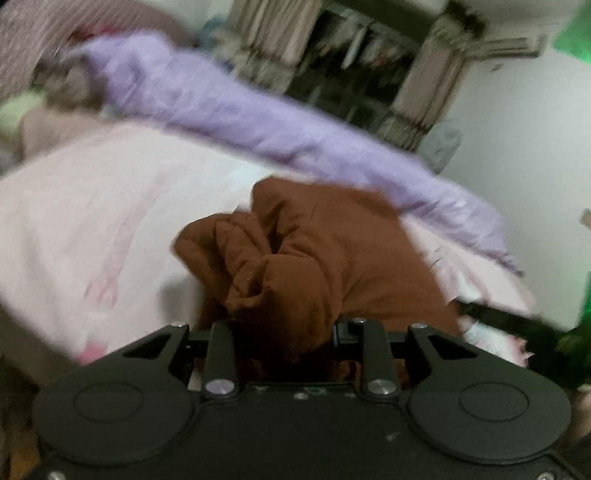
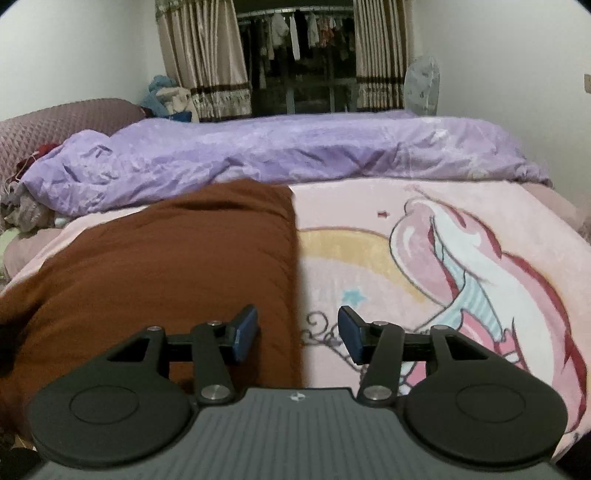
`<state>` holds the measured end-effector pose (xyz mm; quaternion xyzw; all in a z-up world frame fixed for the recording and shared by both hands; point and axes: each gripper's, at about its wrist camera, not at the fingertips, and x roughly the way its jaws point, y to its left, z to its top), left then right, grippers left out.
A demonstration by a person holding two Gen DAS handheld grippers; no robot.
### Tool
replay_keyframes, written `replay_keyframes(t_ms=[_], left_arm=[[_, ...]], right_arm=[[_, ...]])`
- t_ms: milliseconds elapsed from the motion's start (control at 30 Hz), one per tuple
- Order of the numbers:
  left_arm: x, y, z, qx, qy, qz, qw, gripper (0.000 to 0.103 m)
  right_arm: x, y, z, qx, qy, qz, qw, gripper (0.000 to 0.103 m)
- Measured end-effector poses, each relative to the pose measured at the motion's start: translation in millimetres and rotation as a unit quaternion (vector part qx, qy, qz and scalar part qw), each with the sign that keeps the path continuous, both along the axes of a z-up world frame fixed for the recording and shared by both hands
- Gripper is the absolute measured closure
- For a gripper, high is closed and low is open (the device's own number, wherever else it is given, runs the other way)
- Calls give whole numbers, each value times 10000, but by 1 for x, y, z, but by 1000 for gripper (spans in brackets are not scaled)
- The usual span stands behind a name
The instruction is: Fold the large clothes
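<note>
In the left wrist view, which is blurred and tilted, a pink blanket (image 1: 92, 221) is seen spread over the bed, with a long lilac quilt (image 1: 258, 122) bunched along its far edge. A brown garment (image 1: 325, 251) is seen in the middle of that view, gathered into thick folds and rising from the blanket toward the camera. The left gripper (image 1: 288, 343) is buried in this bunched cloth: the fabric fills the space between the two black linkages and hides the fingers, so they appear clenched on the brown garment, though the pads themselves cannot be made out.

In the right wrist view, the same brown garment (image 2: 166, 266) is shown lying flat on the left half of the pink blanket (image 2: 369, 266), its right edge running straight from near the lilac quilt (image 2: 280, 155) down toward the camera. A unicorn print (image 2: 480, 266) is seen on the blanket to the right of the garment. The right gripper (image 2: 297, 332) is held just above the garment's right edge with its blue-padded fingers (image 2: 245, 334) released and wide apart; nothing is held between them. The left pad is seen over the brown cloth, the right pad over the pink blanket. Beyond the bed, curtains (image 2: 207, 59) are seen flanking a dark opening with hanging clothes (image 2: 306, 33).
</note>
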<state>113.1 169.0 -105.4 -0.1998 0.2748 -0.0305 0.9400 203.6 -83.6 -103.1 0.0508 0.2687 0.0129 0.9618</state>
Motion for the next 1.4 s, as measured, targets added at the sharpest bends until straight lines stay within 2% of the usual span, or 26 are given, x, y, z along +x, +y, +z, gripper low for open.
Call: replay_keyframes(t_ms=[67, 100, 133, 200, 267, 300, 367, 467, 533, 600, 667, 767, 867, 900, 933, 1000, 1133, 1200, 1333, 1400], left_arm=[[17, 9, -32, -208, 382, -64, 9990, 64], [22, 14, -43, -400, 438, -112, 9982, 61], [24, 17, -47, -473, 396, -145, 9980, 54], [21, 19, -41, -410, 253, -137, 9987, 41], [10, 20, -28, -81, 166, 10, 9998, 8], [2, 22, -19, 101, 86, 160, 9998, 6], [-10, 22, 1, 360, -92, 366, 9986, 6], [-17, 24, 36, 486, -767, 402, 9951, 0], [6, 16, 52, 647, -1127, 278, 9911, 0], [36, 8, 60, 792, -1171, 247, 9896, 0], [68, -3, 56, 935, -1262, 58, 9876, 0], [107, -14, 32, 1158, -958, -71, 9886, 0], [139, -23, -17, 1497, -311, -72, 9882, 0], [146, -23, -39, 1400, -97, -137, 9900, 0], [148, -19, -51, 1209, -89, -75, 9926, 0], [144, -18, -46, 1140, -254, 116, 9931, 0], [152, -34, -42, 1683, -95, 110, 9856, 0], [149, -36, -40, 1775, -43, 114, 9840, 0], [161, -31, -21, 1821, 325, 48, 9827, 0], [172, -35, -7, 1874, 466, -24, 9812, 0]], right_arm=[[4, 3, -9, 22, 91, 14, 10000, 43], [5, 5, -12, -28, 85, -7, 10000, 43], [4, 7, -12, -92, 62, -30, 9999, 43], [4, 8, -11, -182, 56, -84, 9998, 43], [2, 5, -9, -164, 56, -118, 9998, 43], [1, 4, -7, -144, 35, -126, 9998, 43], [-2, 0, 0, -110, -58, -117, 9999, 44], [0, -4, 20, 93, -385, -41, 9992, 44], [8, 0, 37, 203, -649, -68, 9977, 44], [20, 8, 49, 310, -1007, 25, 9944, 44], [39, 17, 50, 438, -1080, 113, 9931, 44], [69, 26, 24, 606, -978, 224, 9931, 44], [101, 34, -34, 442, -62, 78, 9990, 44], [100, 31, -46, 465, -134, -55, 9988, 44], [97, 29, -44, 527, -219, -85, 9983, 45], [96, 30, -40, 495, -255, -55, 9984, 45], [98, 27, -39, 514, -182, -22, 9985, 42], [99, 29, -36, 503, -156, -6, 9986, 41], [104, 30, -16, 521, 81, 247, 9983, 38], [107, 30, 0, 482, 42, 285, 9984, 38]])
